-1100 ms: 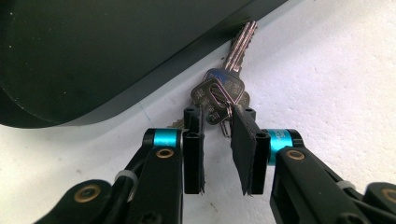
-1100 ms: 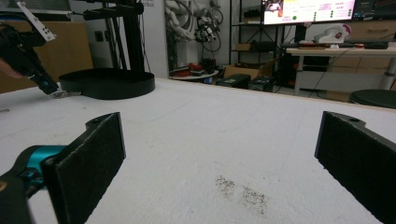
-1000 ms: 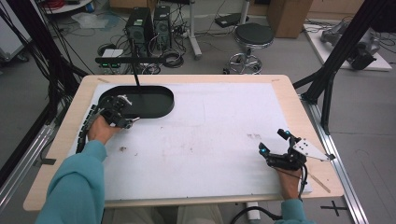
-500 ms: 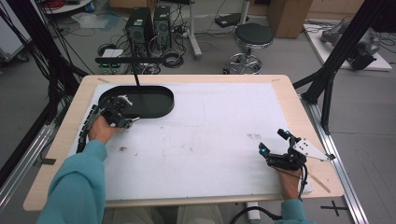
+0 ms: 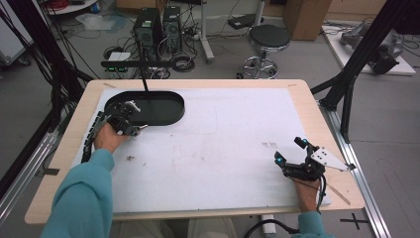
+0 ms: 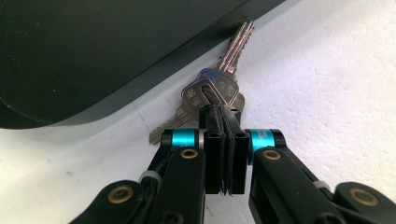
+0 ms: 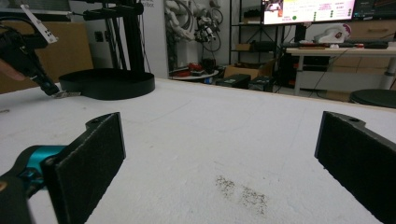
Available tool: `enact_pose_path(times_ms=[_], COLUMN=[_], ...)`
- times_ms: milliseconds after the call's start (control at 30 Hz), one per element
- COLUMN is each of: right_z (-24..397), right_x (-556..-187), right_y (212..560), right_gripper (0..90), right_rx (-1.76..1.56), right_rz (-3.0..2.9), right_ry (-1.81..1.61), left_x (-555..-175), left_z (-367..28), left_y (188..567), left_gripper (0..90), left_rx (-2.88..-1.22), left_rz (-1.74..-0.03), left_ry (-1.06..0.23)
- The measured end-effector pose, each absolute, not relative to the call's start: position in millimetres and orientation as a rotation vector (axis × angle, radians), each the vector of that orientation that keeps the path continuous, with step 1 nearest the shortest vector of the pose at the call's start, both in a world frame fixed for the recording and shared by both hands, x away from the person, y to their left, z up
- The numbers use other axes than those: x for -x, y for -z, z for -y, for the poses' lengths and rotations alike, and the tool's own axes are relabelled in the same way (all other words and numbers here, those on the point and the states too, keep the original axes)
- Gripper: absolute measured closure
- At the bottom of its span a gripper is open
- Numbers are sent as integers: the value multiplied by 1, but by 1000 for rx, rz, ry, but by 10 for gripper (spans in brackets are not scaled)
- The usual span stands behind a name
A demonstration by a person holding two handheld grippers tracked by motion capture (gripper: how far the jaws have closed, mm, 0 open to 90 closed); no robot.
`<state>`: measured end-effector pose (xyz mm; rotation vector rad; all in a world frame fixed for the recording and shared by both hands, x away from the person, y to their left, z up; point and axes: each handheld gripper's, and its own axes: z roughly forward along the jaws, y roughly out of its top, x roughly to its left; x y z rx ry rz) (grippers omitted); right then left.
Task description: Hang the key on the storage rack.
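A: Steel keys (image 6: 212,93) pinched in left gripper (image 6: 225,122)? Jaws have just been closing.
B: Yes, clamped on the bunch, beside the black tray (image 6: 93,51) ahead.
A: Right gripper (image 7: 219,154)?
B: Wide open, holding nothing, over the white mat (image 7: 224,135).

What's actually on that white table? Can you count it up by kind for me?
Bunch of keys: 1
Black oval tray: 1
Hand-held grippers: 2, the left gripper shut on the keys, the right gripper open
Total: 4
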<state>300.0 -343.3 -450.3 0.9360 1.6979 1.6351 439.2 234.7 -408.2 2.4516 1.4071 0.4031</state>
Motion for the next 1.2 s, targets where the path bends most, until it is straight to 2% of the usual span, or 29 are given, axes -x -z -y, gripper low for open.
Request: enact_pose_path(times_ms=[433,867,1200], right_z=[343,343,343], right_x=[-300,-300,-300], right_y=[450,450,450], right_gripper=[9,9,9], right_rx=[-938,-937,-938], right_rz=[-1695,-1695,-1695], right_ry=[-1639,-1639,-1634], left_x=[-437,-428,-425], left_z=[-243,-253,-262], left_y=[401,380,367], left_gripper=[884,884,885], left_rx=[-2410,-2266,-2115], left_rz=[-1379,-1255,-1186], left_ry=[-356,-346,-291])
